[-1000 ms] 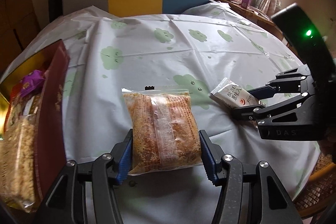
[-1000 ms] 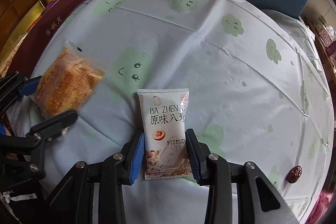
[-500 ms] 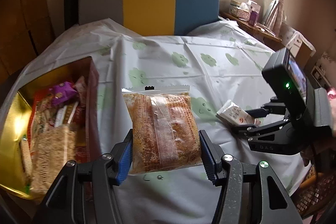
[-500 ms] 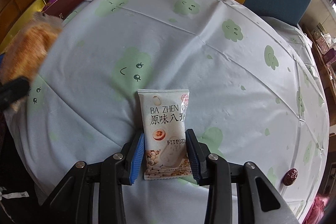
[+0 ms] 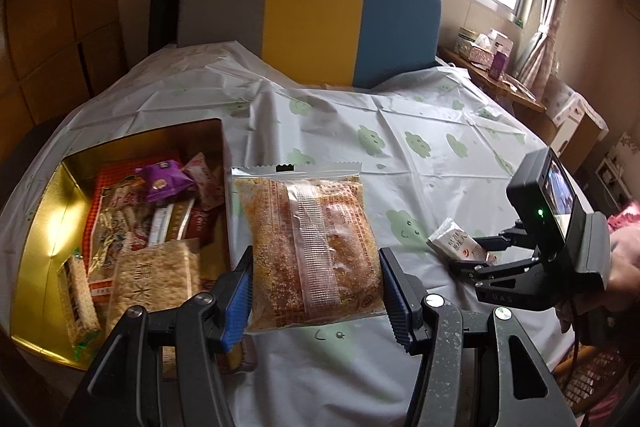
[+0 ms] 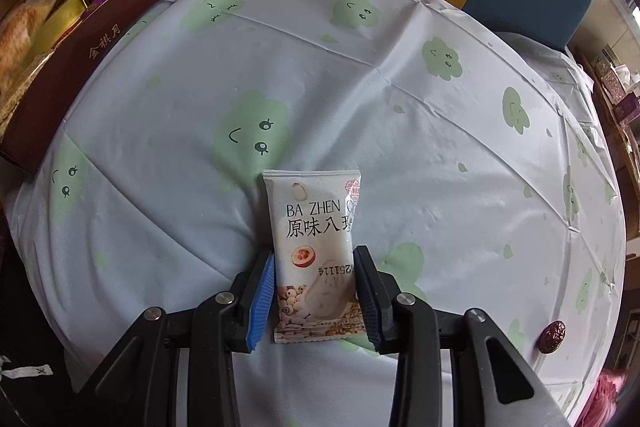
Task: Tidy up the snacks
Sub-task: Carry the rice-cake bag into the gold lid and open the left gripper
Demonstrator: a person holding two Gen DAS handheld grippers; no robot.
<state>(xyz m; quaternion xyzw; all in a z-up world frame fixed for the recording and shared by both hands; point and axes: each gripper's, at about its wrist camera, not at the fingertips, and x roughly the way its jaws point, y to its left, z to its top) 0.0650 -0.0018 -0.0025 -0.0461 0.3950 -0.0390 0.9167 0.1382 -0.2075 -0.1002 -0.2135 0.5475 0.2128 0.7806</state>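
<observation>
My left gripper (image 5: 316,291) is shut on a clear packet of orange crumbly snack (image 5: 308,251) and holds it in the air above the table, just right of the open gold-lined box (image 5: 44,227) that holds several snack packets. My right gripper (image 6: 316,291) is shut on a white BA ZHEN packet (image 6: 316,227) low over the tablecloth. The right gripper (image 5: 476,259) with that white packet (image 5: 456,239) also shows at the right of the left wrist view. The orange packet (image 6: 20,23) shows blurred at the far left of the right wrist view.
The round table wears a white cloth with green cloud faces (image 6: 360,99). The box's maroon side (image 6: 80,55) stands at the table's left. A red date (image 6: 554,335) lies near the right edge. A grey, yellow and blue chair (image 5: 316,23) stands behind the table.
My left gripper has risen and moved left with the orange packet, so the open box now shows from above. My right gripper has stayed in place, still shut on the white packet.
</observation>
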